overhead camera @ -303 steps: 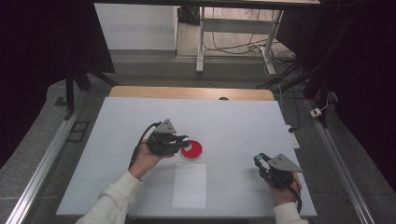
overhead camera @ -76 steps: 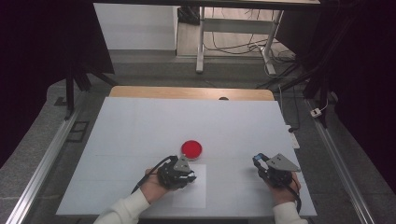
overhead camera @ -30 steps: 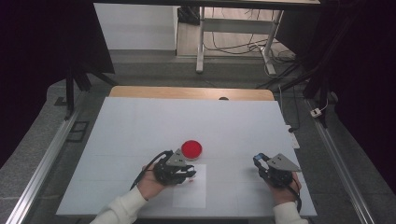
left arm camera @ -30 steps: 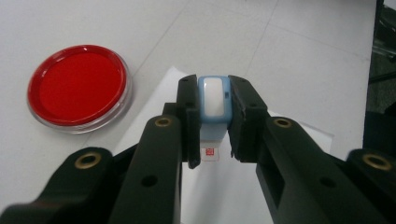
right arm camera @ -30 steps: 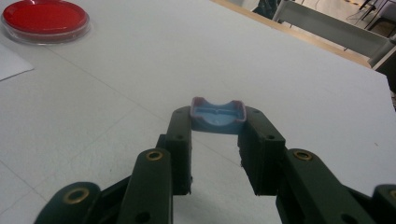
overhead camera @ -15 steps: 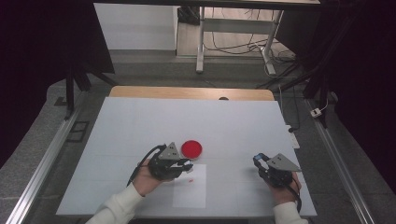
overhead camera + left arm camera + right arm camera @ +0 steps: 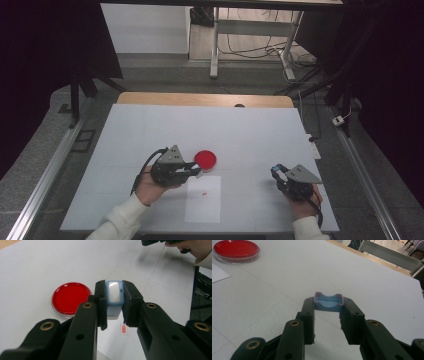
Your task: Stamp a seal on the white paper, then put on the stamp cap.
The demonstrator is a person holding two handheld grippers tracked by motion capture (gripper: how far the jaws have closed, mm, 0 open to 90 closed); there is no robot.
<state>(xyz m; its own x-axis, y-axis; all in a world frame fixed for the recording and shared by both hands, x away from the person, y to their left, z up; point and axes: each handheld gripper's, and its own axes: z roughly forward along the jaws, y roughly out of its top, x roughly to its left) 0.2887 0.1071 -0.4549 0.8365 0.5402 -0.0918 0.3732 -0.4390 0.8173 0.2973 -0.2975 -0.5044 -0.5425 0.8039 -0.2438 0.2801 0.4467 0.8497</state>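
Note:
My left gripper (image 7: 114, 298) is shut on a small light-blue stamp (image 7: 114, 293) with a white face, held a little above the table. In the high view the left gripper (image 7: 196, 171) hangs just left of a round red dish (image 7: 205, 159), which also lies to the left of the jaws in the left gripper view (image 7: 71, 297). A white paper sheet (image 7: 203, 200) near the front edge bears a small red mark (image 7: 204, 192), visible below the stamp (image 7: 123, 329). My right gripper (image 7: 328, 305) is shut on a blue cap (image 7: 328, 301), at the table's right (image 7: 276, 171).
The white table top (image 7: 250, 135) has a wooden strip along its far edge. Metal rails run down both sides of the table. A cable and a plug lie off the right edge (image 7: 340, 120). The red dish (image 7: 236, 250) lies far left in the right gripper view.
My left gripper has lifted off the top of the paper and drifted left and away, toward the dish, uncovering the red mark. The right gripper has stayed where it was.

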